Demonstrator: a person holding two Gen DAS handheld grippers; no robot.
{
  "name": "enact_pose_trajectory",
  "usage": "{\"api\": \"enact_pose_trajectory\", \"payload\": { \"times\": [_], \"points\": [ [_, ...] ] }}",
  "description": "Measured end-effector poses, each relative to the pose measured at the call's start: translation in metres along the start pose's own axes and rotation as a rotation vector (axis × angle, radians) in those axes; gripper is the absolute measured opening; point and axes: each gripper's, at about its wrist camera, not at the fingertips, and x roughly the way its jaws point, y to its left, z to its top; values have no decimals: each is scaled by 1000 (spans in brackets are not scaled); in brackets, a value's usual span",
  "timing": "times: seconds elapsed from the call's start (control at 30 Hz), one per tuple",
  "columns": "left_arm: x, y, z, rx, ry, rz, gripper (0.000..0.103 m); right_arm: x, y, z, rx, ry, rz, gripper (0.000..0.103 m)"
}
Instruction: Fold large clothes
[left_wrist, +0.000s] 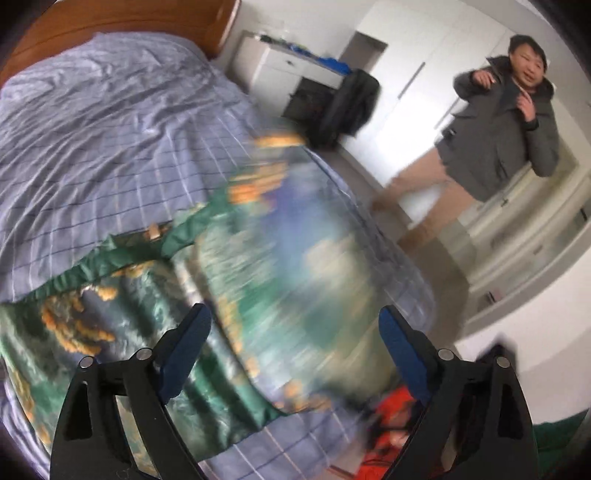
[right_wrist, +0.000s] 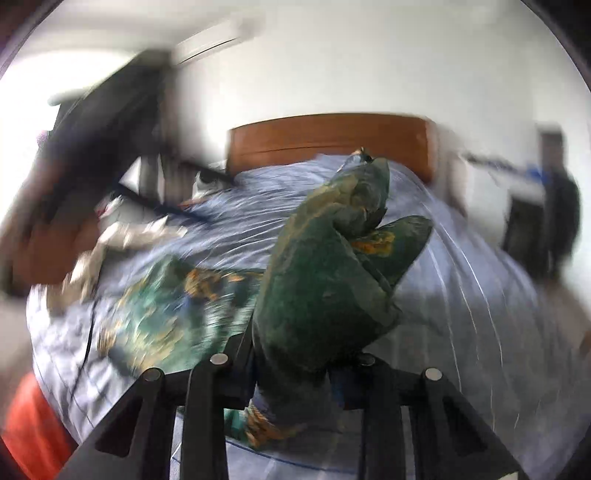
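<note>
Folding goes best if the right hand-held gripper (right_wrist: 295, 354), clamped on a bunched green fold of the garment (right_wrist: 325, 266), carries it smoothly across the bed (left_wrist: 92, 147), keeping the cloth taut so no creases form. The garment lies partly spread on the bed. The left hand-held gripper (left_wrist: 295, 332) hovers above it, angled down, jaws apart and empty.

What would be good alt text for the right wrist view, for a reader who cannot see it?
The right gripper is closed on a bunched fold of a green printed garment and lifts it above a bed with a blue checked sheet. A wooden headboard stands behind; the picture is blurred.
</note>
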Motion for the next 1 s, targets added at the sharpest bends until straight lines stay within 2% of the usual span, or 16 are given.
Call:
{"api": "enact_pose_trajectory", "payload": {
  "times": [0.03,0.1,0.17,0.23,0.27,0.3,0.33,0.4,0.47,0.5,0.57,0.63,0.73,0.8,0.9,1.0],
  "points": [
    [5,2,6,5,48,-3,93,4,20,2,-72,7,5,31],
    [15,5,6,22,113,56,93,6,52,0,-182,20,13,30],
    [31,16,3,31,190,184,94,7,82,-3,-303,16,11,29],
    [43,28,-2,27,233,291,92,8,103,-5,-384,11,15,27],
    [48,36,-5,11,244,325,81,7,110,-7,-411,8,19,27],
    [51,43,-6,-18,248,320,53,7,114,-9,-424,7,22,27],
    [54,54,-9,-72,248,281,36,4,119,-12,-448,6,23,27],
    [50,67,-12,-117,231,259,26,-5,117,-12,-458,4,50,26],
    [31,76,-16,-119,201,240,26,-11,109,-5,-396,16,155,28],
    [20,84,-17,-122,186,231,26,-15,107,1,-368,31,199,40],
    [-8,107,-23,-126,144,238,26,-27,80,14,-229,53,314,48],
    [-34,141,-37,-161,108,249,26,-31,55,25,-120,51,336,48],
    [-52,177,-59,-221,80,266,27,-9,24,46,-33,81,289,47],
    [-61,202,-81,-270,60,278,27,9,16,57,-27,86,270,39],
    [-69,225,-106,-337,18,244,29,49,30,67,-40,148,321,38],
    [-70,239,-123,-367,-10,211,31,85,65,60,-85,217,397,38]
  ]
}}
